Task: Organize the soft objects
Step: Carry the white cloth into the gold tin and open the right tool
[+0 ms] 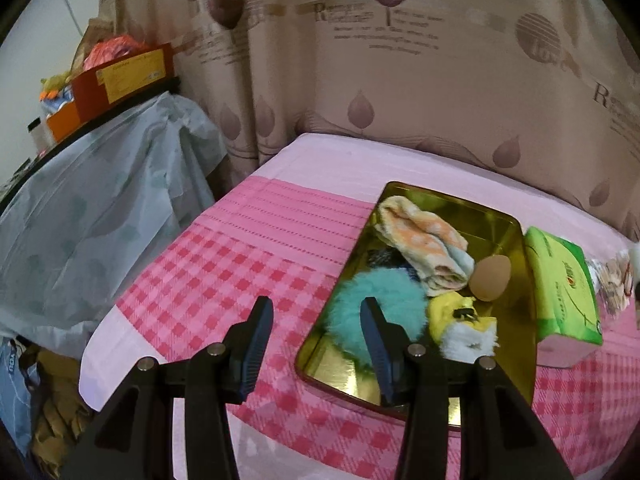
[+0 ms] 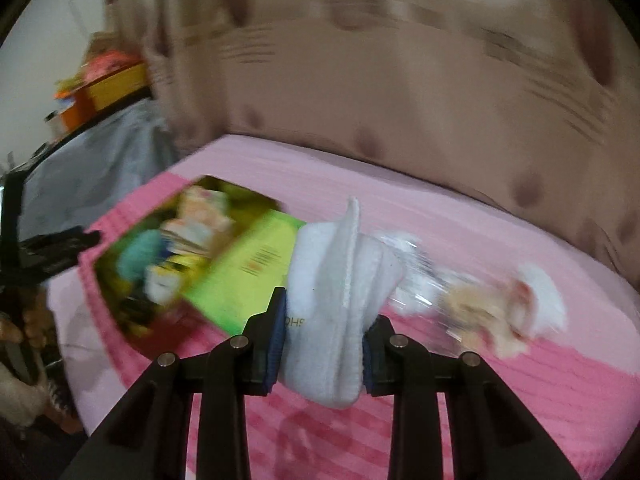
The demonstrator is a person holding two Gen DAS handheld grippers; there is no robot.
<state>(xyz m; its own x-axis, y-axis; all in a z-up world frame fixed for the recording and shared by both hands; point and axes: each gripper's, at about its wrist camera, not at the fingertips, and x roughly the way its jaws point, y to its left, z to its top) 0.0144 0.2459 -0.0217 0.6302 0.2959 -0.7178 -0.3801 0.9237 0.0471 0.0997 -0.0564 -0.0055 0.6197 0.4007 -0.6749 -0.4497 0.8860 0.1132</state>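
Note:
A gold metal tray (image 1: 516, 236) lies on the pink bed. It holds a folded orange-and-white towel (image 1: 424, 248), a teal fluffy ball (image 1: 376, 304), a tan egg-shaped sponge (image 1: 490, 278) and a yellow-and-white plush (image 1: 464, 328). My left gripper (image 1: 318, 320) hovers open over the tray's near left corner with nothing between its fingers. My right gripper (image 2: 326, 320) is shut on a white folded sock (image 2: 340, 292), held above the bed to the right of the blurred tray (image 2: 120, 256). The sock fills the gap between the pads.
A green tissue pack (image 1: 564, 288) lies against the tray's right side, seen also as the green pack (image 2: 244, 272). A clear wrapped packet with a beige-and-white toy (image 2: 504, 308) lies on the bed to the right. A covered shelf (image 1: 100, 200) stands left; curtain behind.

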